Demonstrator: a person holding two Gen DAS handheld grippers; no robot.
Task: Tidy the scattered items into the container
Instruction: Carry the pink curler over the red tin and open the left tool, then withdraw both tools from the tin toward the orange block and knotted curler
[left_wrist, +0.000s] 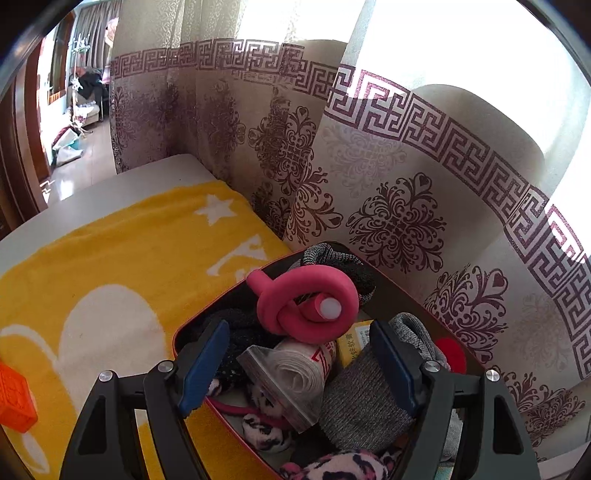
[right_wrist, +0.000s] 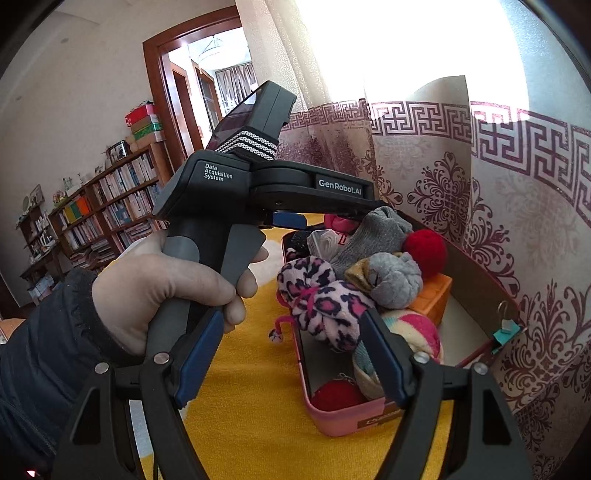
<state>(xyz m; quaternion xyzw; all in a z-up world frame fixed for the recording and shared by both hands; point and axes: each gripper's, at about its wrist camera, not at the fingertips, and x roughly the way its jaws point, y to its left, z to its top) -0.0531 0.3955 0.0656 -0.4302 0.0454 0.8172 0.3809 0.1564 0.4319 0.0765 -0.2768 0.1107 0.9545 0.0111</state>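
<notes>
Both grippers are standing with jaws parted and nothing between the pads. The left gripper (left_wrist: 299, 365) is hovering over the pink container (right_wrist: 334, 419), which is sitting on the yellow blanket (left_wrist: 122, 258) at the table's curtain-side edge, right against the patterned curtain (left_wrist: 399, 206).

Only the left wrist view is showing the knotted pink foam tube (left_wrist: 299, 299) lying on top of the pile, a roll of white plastic bags (left_wrist: 295, 369), a yellow box (left_wrist: 356, 341) and an orange block (left_wrist: 14, 398) lying outside on the blanket near the table's front edge.

The right wrist view is showing what that one hides — the gloved left hand (right_wrist: 162, 291) gripping the left tool's handle, a leopard-print plush (right_wrist: 321, 299), grey socks (right_wrist: 388, 277), 2 red pompoms (right_wrist: 424, 247), a striped ball (right_wrist: 410, 336) and an orange box (right_wrist: 434, 295) inside the container. The right gripper (right_wrist: 291, 362) is hanging over the container's near corner.
</notes>
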